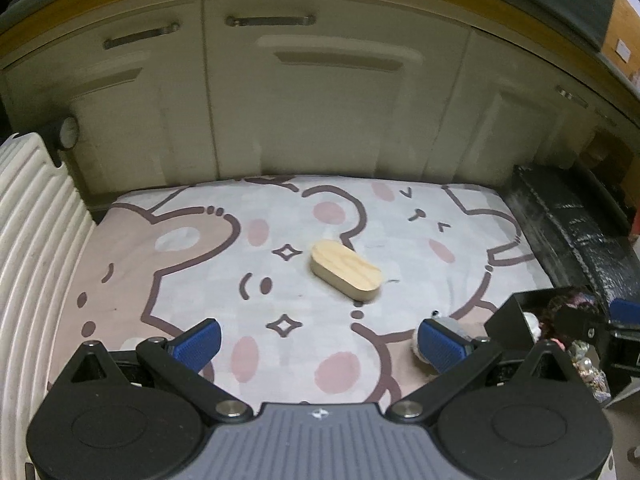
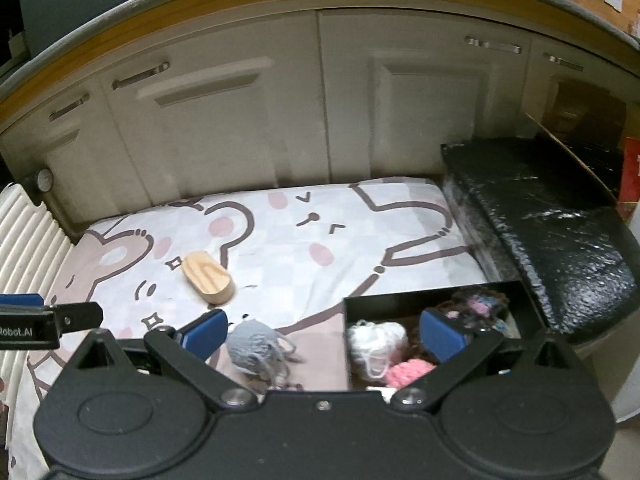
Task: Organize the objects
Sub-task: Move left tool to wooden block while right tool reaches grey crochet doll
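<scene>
Cream cabinet doors (image 2: 224,128) w/ metal handles run behind a table covered by a cartoon bear cloth (image 2: 304,240); white ribbed panel (image 1: 28,248) on the left edge, black wrapped block (image 2: 552,232) on the right.

Wooden oval block (image 1: 345,270) lies flat near mid-cloth, ahead of the left tool (image 1: 319,342) and well apart from it. Left tool: blue pads spread wide, nothing between them.

Right tool (image 2: 324,336) also wide open, empty. Grey yarn toy (image 2: 256,346) sits on the cloth just inside its left pad, touching neither pad as far as I can tell. Black box (image 2: 432,296) is at the right-front corner of the cloth, holding white yarn (image 2: 376,340), pink yarn (image 2: 408,372) and a dark mixed-colour bundle (image 2: 476,304); right pad hangs over the box interior.
</scene>
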`<state>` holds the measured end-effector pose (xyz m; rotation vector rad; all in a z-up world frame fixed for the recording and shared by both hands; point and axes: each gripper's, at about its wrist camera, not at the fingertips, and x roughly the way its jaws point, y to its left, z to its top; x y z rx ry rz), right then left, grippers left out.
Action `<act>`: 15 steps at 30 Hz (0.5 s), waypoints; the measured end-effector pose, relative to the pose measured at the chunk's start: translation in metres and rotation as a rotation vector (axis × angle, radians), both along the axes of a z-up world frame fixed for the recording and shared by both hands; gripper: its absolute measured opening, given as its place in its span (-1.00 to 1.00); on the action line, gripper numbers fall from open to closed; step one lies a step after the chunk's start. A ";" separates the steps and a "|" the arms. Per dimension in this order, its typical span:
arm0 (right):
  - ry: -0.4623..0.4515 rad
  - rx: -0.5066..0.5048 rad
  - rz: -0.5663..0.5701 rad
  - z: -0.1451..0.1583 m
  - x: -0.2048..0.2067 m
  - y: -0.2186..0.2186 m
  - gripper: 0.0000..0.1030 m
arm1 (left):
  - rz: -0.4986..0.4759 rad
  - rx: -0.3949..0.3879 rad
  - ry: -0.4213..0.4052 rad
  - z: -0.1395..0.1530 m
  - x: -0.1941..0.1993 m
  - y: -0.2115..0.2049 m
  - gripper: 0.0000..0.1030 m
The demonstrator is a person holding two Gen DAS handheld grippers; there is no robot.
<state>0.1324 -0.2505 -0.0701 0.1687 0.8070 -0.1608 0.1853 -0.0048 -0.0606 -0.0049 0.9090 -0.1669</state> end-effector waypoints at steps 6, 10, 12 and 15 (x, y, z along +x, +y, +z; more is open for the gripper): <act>0.006 0.023 0.024 -0.007 0.009 0.009 1.00 | 0.051 -0.015 -0.023 -0.003 0.008 0.011 1.00; -0.006 0.032 0.045 -0.012 0.016 0.014 1.00 | 0.066 -0.030 -0.036 -0.009 0.017 0.012 1.00; -0.008 0.032 0.053 -0.014 0.020 0.016 1.00 | 0.073 -0.040 -0.043 -0.013 0.022 0.011 1.00; 0.004 0.024 0.060 -0.018 0.029 0.018 1.00 | 0.089 -0.061 -0.046 -0.019 0.031 0.008 1.00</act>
